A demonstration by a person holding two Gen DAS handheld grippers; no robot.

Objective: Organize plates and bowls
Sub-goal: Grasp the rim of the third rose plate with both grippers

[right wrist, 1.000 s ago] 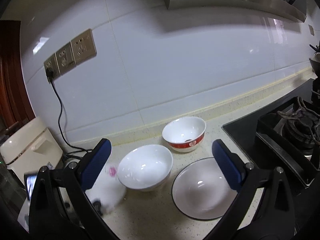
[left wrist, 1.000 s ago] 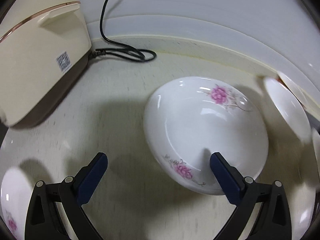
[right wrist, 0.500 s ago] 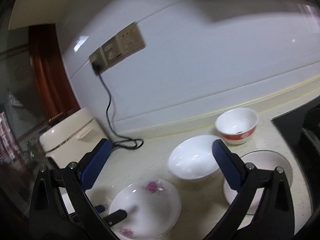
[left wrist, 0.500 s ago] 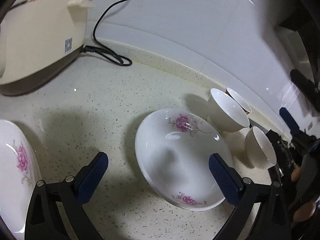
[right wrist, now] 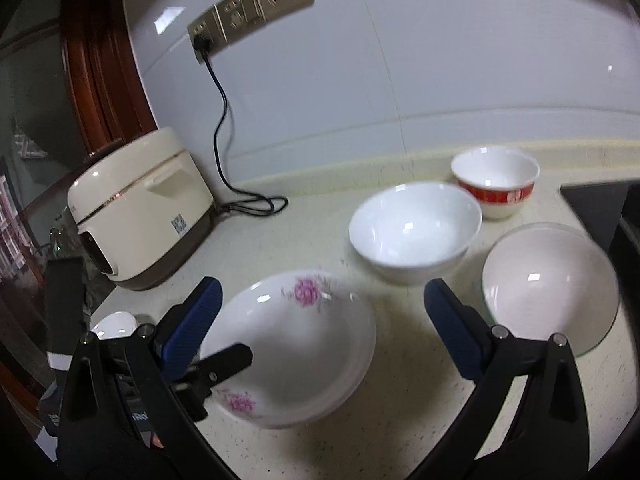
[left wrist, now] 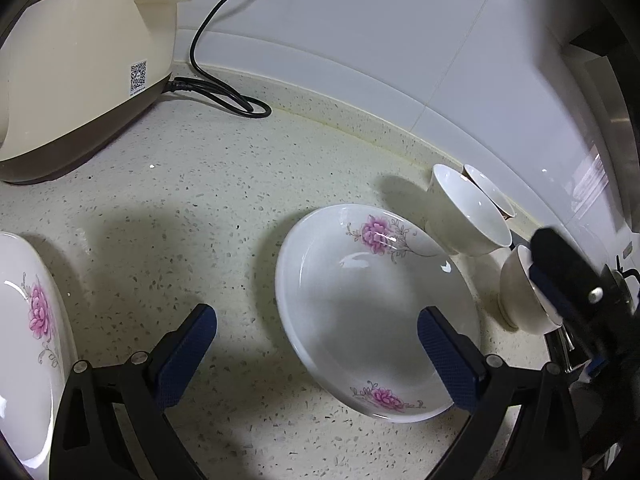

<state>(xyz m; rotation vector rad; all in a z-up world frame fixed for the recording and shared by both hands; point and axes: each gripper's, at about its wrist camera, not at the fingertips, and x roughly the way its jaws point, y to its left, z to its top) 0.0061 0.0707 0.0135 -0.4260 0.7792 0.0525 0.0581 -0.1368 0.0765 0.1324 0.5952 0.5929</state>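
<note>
Low over the speckled counter [left wrist: 224,184], the left gripper [left wrist: 316,350] hangs with its blue-padded fingers spread wide and nothing between them; its right finger overlaps the near edge of the flowered plate [left wrist: 376,312] in the left wrist view, though whether it touches the rim cannot be told. That plate lies flat on the counter, just in front of a plain white bowl [left wrist: 468,216]. A second flowered plate [left wrist: 28,332] sits at the left, cut off by the frame edge. The right gripper [right wrist: 322,324] is held higher, angled down at the dishes, its fingers likewise wide apart and empty. In its view the flowered plate [right wrist: 296,344] is slightly blurred, with the white bowl [right wrist: 416,232] behind it, a red-banded bowl [right wrist: 496,184] farther back near the wall, and a shallow dish [right wrist: 552,284] to the right, all apart from one another. Part of the left gripper's black frame covers the plate's near-left rim there. A cream rice cooker [right wrist: 140,212] stands at the back left, its cord running up to the wall socket [right wrist: 248,12].
</note>
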